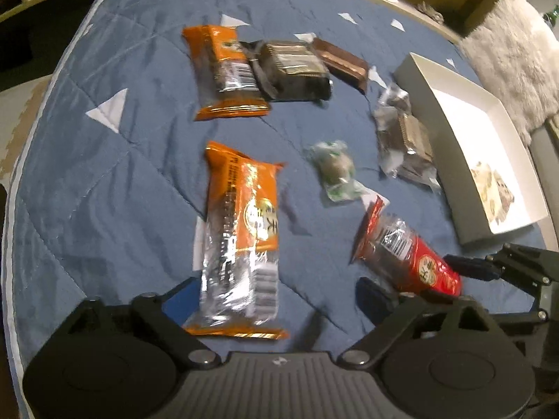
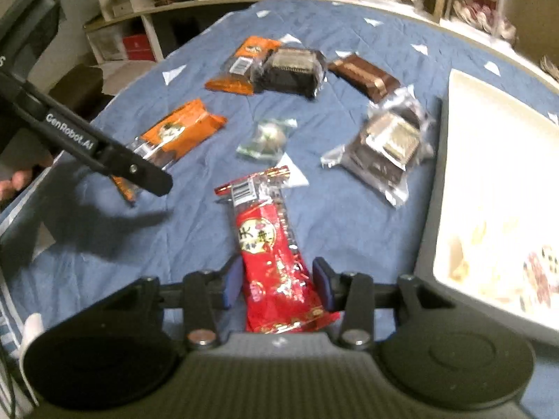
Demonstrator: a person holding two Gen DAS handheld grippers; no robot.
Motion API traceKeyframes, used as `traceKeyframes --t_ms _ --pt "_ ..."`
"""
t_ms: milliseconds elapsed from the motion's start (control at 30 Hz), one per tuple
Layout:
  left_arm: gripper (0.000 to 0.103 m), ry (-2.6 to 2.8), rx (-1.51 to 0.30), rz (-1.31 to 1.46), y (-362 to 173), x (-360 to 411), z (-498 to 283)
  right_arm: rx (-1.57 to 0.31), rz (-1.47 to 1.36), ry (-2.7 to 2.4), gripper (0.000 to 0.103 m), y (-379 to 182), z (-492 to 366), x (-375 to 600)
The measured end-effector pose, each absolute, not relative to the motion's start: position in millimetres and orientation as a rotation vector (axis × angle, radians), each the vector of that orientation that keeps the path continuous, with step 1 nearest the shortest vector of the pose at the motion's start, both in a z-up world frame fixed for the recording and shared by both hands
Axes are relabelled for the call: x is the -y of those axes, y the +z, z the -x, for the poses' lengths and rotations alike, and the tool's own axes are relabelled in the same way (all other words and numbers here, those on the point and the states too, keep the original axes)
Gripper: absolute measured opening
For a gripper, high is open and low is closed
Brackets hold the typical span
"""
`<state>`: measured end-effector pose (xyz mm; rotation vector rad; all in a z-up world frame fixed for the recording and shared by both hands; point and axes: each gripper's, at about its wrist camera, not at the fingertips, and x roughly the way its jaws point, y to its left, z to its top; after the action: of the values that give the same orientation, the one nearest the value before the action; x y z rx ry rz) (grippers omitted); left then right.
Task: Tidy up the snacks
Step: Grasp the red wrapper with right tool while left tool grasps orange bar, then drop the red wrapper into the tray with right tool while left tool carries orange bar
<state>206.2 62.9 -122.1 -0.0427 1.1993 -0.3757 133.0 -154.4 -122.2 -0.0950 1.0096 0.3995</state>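
While snack packs lie scattered on a blue quilted cloth, the left gripper hangs wide open over the nearer orange wrapper, its blue pads either side of the pack w/ clear gaps, gripping nothing. Left wrist view: a second orange wrapper sits further back, touching a dark clear-wrapped cake; a brown bar just beside that. A small green-printed sweet lies mid-cloth, another dark clear-wrapped pack near the white tray at right, which already holds a few items in its near corner. The red wrapper lies lower right, the right gripper's fingers at its end.

Right wrist view: right gripper partly open, blue pads straddling the near end of the red wrapper; whether they actually pinch it can't be told, pic blurred. Pack rests on the cloth, pointing away from the camera. White tray to the right, well apart from the pack. Left gripper's black finger reaches in from the left, above the nearer orange wrapper. Shelves w/ boxes behind.
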Motion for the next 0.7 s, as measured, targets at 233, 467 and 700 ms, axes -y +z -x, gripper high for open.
traceKeyframes --t_ms 233,467,700 --pt "0.074 -0.288 -1.141 0.012 -116 -60 -210 -1.036 0.097 0.474 0.050 -122 -130 142" --pt "0.061 -0.229 -1.105 -0.025 -117 -51 -220 -1.058 0.074 0.446 0.050 -125 -145 143" --pt "0.043 -0.181 -1.137 -0.068 -123 -45 -226 -1.054 0.041 0.466 0.045 -134 -155 144"
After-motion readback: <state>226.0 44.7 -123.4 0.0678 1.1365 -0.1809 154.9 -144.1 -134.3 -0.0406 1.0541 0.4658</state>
